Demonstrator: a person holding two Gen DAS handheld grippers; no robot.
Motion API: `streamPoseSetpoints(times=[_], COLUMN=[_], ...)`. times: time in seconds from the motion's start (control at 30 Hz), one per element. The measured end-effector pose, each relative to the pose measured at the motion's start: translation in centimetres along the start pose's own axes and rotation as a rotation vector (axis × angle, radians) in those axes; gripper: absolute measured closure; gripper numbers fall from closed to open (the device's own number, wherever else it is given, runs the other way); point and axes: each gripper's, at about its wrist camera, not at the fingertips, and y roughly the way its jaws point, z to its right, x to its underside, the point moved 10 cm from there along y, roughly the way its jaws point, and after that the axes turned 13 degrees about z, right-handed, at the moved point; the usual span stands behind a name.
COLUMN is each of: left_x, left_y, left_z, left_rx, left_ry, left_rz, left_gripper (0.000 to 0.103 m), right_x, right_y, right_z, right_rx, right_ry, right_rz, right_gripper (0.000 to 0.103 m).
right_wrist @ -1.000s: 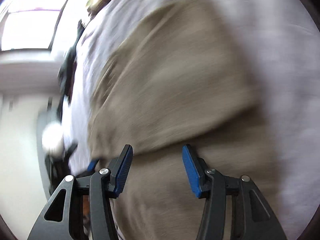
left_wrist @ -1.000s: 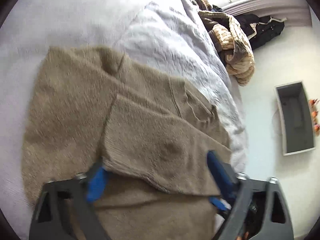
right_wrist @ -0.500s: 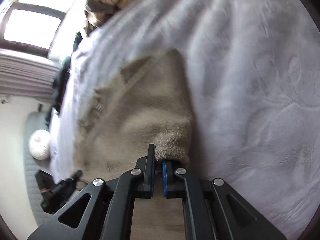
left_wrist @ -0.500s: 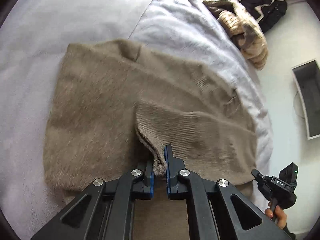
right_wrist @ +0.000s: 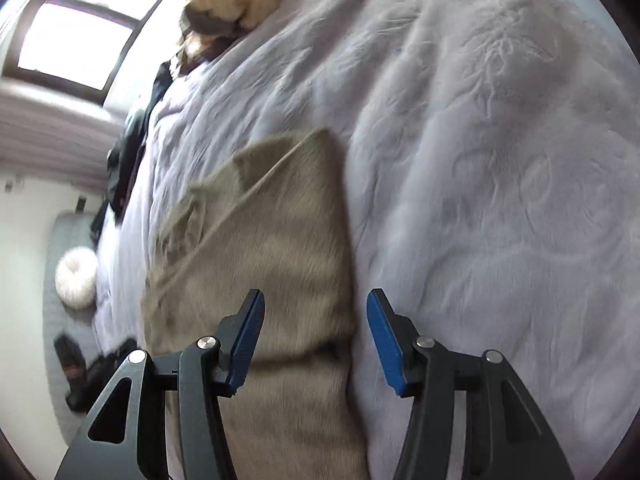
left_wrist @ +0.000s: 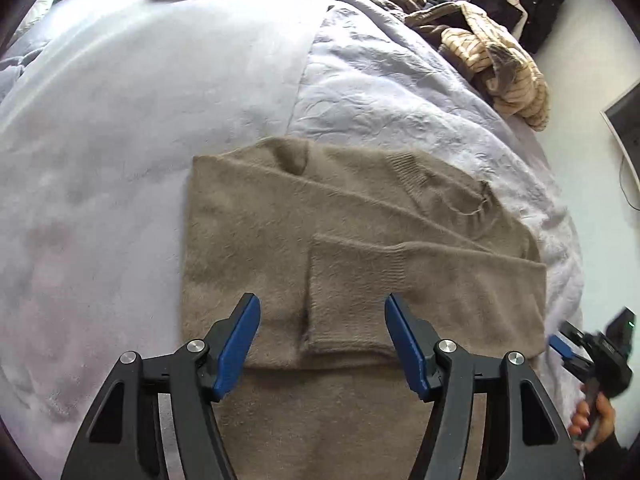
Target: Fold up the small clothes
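- The tan sweater (left_wrist: 360, 248) lies flat just ahead of and below the left gripper (left_wrist: 322, 340), its long axis running left to right across that gripper's line of sight; a folded-over sleeve with a ribbed cuff sits directly between and beyond the blue pads.
- The left gripper's jaws are opening, with nothing pinched; the cloth lies beneath them, not between the pads.
- The right gripper (right_wrist: 316, 336) is opening too, empty, poised over the sweater's right-hand edge where it meets the bedding; that view is blurred, so contact probably is not made.
- The left gripper looks nearer the folded sleeve, the right nearer the outer edge.
- The surface is a soft pale lilac bedspread (left_wrist: 140, 100).
- Beyond the left gripper, at the bed's far right, lies a striped garment pile (left_wrist: 496, 56); a window (right_wrist: 76, 40) shows far left of the right gripper.
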Motion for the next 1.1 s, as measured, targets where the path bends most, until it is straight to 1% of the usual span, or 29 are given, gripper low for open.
streamPoseSetpoints(times=[0.07, 0.1, 0.13, 0.17, 0.2, 0.23, 0.27, 0.3, 0.33, 0.4, 0.47, 0.53, 0.6, 0.7, 0.77, 0.87, 0.93, 1.0, 1.03, 1.1], left_x=[0.0, 0.3, 0.5, 0.8, 1.1, 1.5, 1.8, 1.9, 2.0, 2.3, 2.6, 2.7, 2.7, 2.8, 2.9, 2.6, 1.9, 1.2, 1.1, 1.4], left_y=[0.9, 1.7, 2.3, 2.9, 3.5, 3.9, 4.2, 4.3, 4.4, 4.6, 4.8, 4.6, 4.3, 3.8, 3.4, 2.6, 1.8, 1.2, 1.5, 2.1], left_z=[0.6, 0.9, 1.2, 1.3, 1.3, 1.2, 1.0, 0.9, 0.9, 0.8, 0.9, 0.9, 0.5, -0.1, -0.2, -0.3, 0.0, 0.3, 0.5, 0.2], left_rx=[-0.017, -0.032, -0.041, -0.055, -0.077, -0.100, -0.124, -0.134, -0.141, -0.160, -0.175, -0.180, -0.191, -0.196, -0.203, -0.222, -0.212, -0.195, -0.201, -0.236], left_ry=[0.033, 0.053, 0.065, 0.074, 0.086, 0.100, 0.120, 0.134, 0.155, 0.202, 0.254, 0.269, 0.269, 0.282, 0.295, 0.269, 0.242, 0.232, 0.241, 0.266], left_rz=[-0.017, -0.028, -0.034, -0.041, -0.048, -0.053, -0.049, -0.042, -0.036, -0.033, -0.034, -0.038, -0.046, -0.053, -0.055, -0.053, -0.026, -0.005, -0.012, -0.039], left_gripper=[0.037, 0.037, 0.037, 0.037, 0.037, 0.037, 0.037, 0.037, 0.037, 0.037, 0.037, 0.037, 0.037, 0.037, 0.037, 0.037, 0.037, 0.037, 0.037, 0.037], right_x=[-0.6, -0.5, -0.2, 0.0, 0.1, 0.2, -0.2, -0.8, -1.0, -1.1, -0.5, 0.1, 0.1, 0.2, 0.3, 0.1, 0.3, 0.9, 1.3, 2.3], right_y=[1.6, 2.6, 3.6, 4.3, 4.6, 4.7, 4.3, 3.5, 3.0, 2.9, 4.1, 5.5, 5.6, 4.6, 3.6, 2.1, 0.9, 0.9, 1.1, 1.7], right_z=[0.7, 1.0, 1.4, 1.6, 1.4, 0.9, 0.1, -1.1, -1.7, -2.2, -1.4, -0.5, -0.4, -0.1, 0.0, 0.0, -0.9, -1.7, -2.0, -1.9], right_rx=[-0.002, -0.012, -0.024, -0.027, -0.036, -0.041, -0.026, -0.016, -0.002, 0.062, 0.133, 0.170, 0.159, 0.172, 0.202, 0.226, 0.194, 0.156, 0.162, 0.205], right_ry=[0.048, 0.078, 0.118, 0.149, 0.155, 0.134, 0.055, -0.051, -0.115, -0.251, -0.319, -0.337, -0.305, -0.270, -0.267, -0.240, -0.220, -0.216, -0.228, -0.260], right_rz=[-0.018, -0.043, -0.079, -0.105, -0.126, -0.151, -0.136, -0.115, -0.102, -0.094, -0.124, -0.144, -0.124, -0.102, -0.091, -0.058, -0.037, -0.051, -0.070, -0.103], right_gripper=[0.045, 0.045, 0.050, 0.060, 0.096, 0.095, 0.095, 0.095, 0.095, 0.095, 0.095, 0.093, 0.092, 0.084, 0.080, 0.080, 0.080, 0.079, 0.079, 0.079])
